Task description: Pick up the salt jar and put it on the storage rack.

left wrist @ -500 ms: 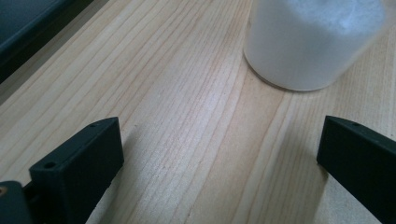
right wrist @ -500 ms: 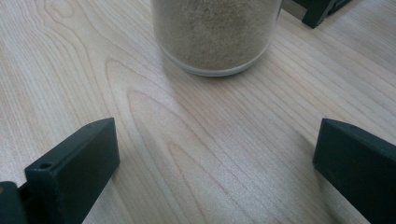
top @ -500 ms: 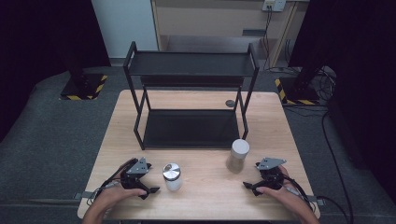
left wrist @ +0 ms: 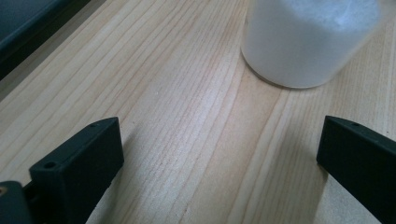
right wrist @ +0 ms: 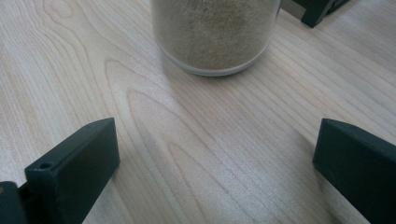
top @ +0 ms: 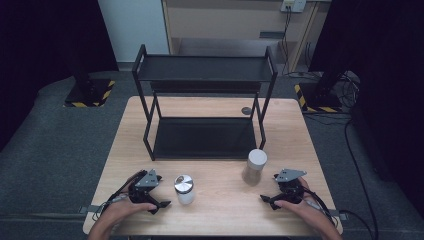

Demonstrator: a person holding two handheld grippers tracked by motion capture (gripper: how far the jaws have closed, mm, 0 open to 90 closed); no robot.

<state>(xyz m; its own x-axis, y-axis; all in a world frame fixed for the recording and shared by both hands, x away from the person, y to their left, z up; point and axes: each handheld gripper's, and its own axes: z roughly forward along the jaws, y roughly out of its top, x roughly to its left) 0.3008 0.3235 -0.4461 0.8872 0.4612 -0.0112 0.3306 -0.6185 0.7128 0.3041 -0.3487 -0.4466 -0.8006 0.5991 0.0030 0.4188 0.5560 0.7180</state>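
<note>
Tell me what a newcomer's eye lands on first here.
Probably the black two-tier rack at the back of the wooden table. Next, two jars in front of it: a white-filled one near the open left gripper, a tan-filled one near the open right gripper.

Your left gripper rests on the table at its near left; just to its right stands the left jar, with bare table between your jaws and the jar's foot. Your right gripper rests at the near right; the right jar stands just beyond it and a little to its left, farther from you than the left jar. Behind both jars the two-tier rack occupies the middle and far part of the table; a small disc lies by the rack's far right leg.
</note>
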